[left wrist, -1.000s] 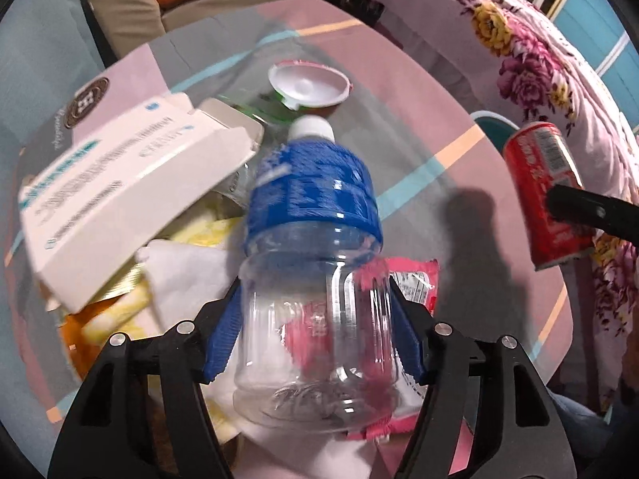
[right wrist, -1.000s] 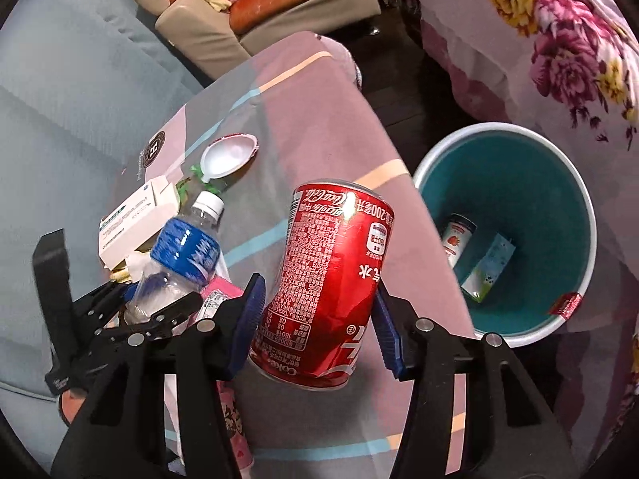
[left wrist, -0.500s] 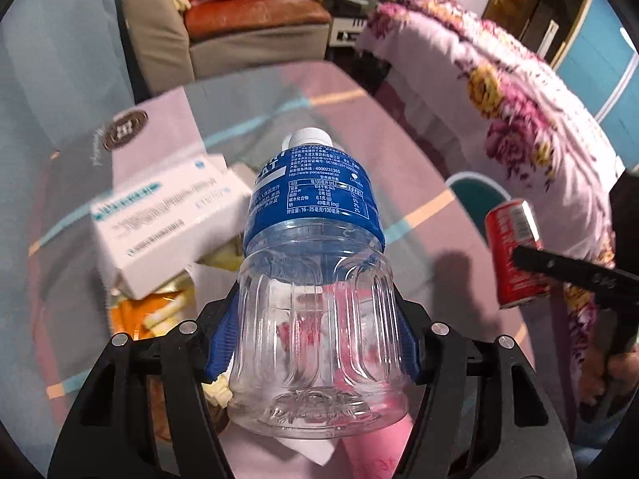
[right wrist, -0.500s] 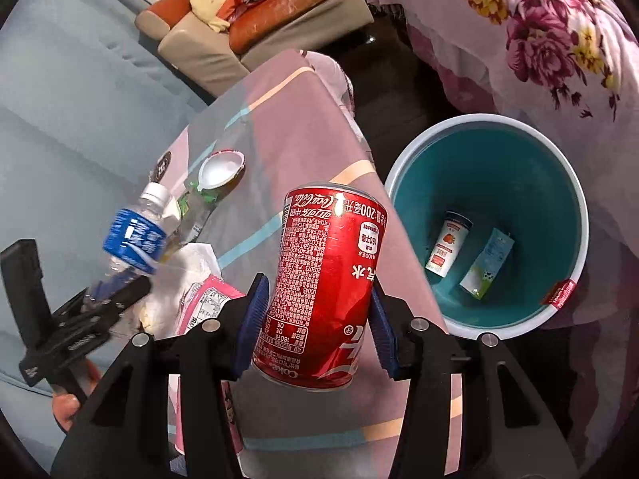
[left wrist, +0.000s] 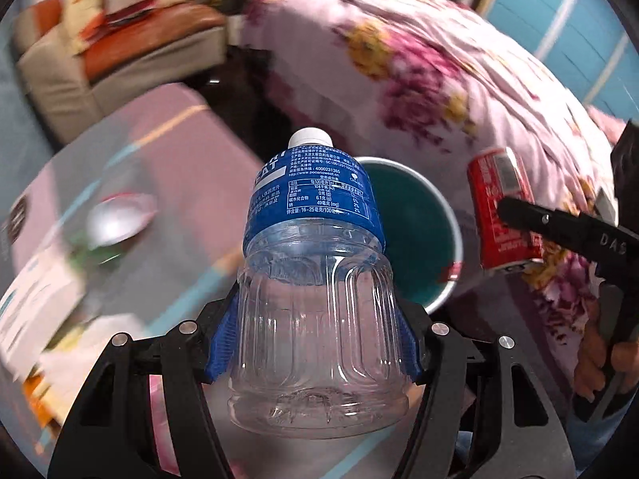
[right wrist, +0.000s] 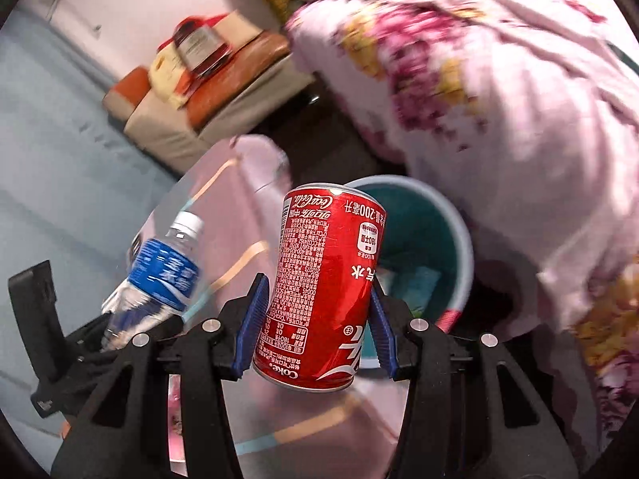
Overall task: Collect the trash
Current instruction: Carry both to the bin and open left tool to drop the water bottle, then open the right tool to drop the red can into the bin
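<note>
My left gripper (left wrist: 313,343) is shut on an empty clear plastic bottle (left wrist: 315,303) with a blue label and white cap, held upright in the air above the table. My right gripper (right wrist: 317,329) is shut on a red Coke can (right wrist: 325,291), also lifted. The teal trash bin (left wrist: 415,235) with a pale rim stands on the floor behind both; it also shows in the right wrist view (right wrist: 435,239). The can (left wrist: 503,211) and bottle (right wrist: 159,275) each show in the other view.
The pink table (left wrist: 179,151) holds a white lid (left wrist: 120,219), a white carton (left wrist: 36,307) and wrappers at left. A floral-covered bed (left wrist: 439,64) rises behind the bin. A beige and orange sofa (right wrist: 207,95) stands at the back.
Both grippers have lifted and swung right toward the bin with the bottle and can still held. The table trash has slid left in view; the background is blurred by motion.
</note>
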Available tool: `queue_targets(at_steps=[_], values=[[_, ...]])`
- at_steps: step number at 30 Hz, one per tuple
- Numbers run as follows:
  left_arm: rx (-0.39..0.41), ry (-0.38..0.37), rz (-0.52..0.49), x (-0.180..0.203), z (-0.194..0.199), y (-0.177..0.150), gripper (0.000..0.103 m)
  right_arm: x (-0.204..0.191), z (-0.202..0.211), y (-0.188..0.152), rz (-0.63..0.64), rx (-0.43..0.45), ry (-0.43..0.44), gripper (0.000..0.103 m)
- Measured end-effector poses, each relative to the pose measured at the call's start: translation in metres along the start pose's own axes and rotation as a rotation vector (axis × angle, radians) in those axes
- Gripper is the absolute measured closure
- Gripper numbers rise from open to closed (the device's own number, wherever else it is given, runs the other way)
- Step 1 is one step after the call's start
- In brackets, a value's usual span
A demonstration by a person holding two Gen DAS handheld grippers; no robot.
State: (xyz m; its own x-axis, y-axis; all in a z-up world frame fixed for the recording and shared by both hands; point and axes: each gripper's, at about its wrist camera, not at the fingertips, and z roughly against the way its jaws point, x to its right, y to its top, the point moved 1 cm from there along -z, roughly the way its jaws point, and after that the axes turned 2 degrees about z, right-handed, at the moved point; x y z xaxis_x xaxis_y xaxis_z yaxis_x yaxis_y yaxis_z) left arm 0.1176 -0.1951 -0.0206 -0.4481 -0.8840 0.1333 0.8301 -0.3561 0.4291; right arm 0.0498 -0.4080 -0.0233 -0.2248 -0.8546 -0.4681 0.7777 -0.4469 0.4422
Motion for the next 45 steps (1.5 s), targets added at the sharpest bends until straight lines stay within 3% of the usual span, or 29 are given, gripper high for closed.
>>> queue_targets(at_steps=[7, 18, 21, 29, 33, 45], values=[[-0.100, -0.033, -0.081, 0.051, -0.057, 0.012, 0.038, 0.034, -0.001, 0.007, -0.029, 0.002, -0.045, 0.057], [-0.142, -0.016, -0.088, 0.056, -0.086, 0.015, 0.034, 0.046, -0.024, 0.010, -0.044, -0.040, -0.051, 0.057], [-0.124, -0.017, -0.075, 0.053, -0.082, 0.016, 0.024, 0.045, -0.027, 0.011, -0.042, -0.045, -0.056, 0.057], [-0.074, -0.026, -0.036, 0.041, -0.059, 0.018, 0.023, 0.035, -0.029, 0.010, -0.018, -0.048, -0.070, 0.057], [-0.028, -0.029, -0.003, 0.028, -0.038, 0.014, 0.013, 0.028, -0.032, 0.010, -0.005, -0.056, -0.075, 0.057], [0.020, -0.039, 0.102, -0.020, -0.005, -0.003, 0.012, 0.000, -0.049, 0.003, 0.056, -0.106, -0.096, 0.057]])
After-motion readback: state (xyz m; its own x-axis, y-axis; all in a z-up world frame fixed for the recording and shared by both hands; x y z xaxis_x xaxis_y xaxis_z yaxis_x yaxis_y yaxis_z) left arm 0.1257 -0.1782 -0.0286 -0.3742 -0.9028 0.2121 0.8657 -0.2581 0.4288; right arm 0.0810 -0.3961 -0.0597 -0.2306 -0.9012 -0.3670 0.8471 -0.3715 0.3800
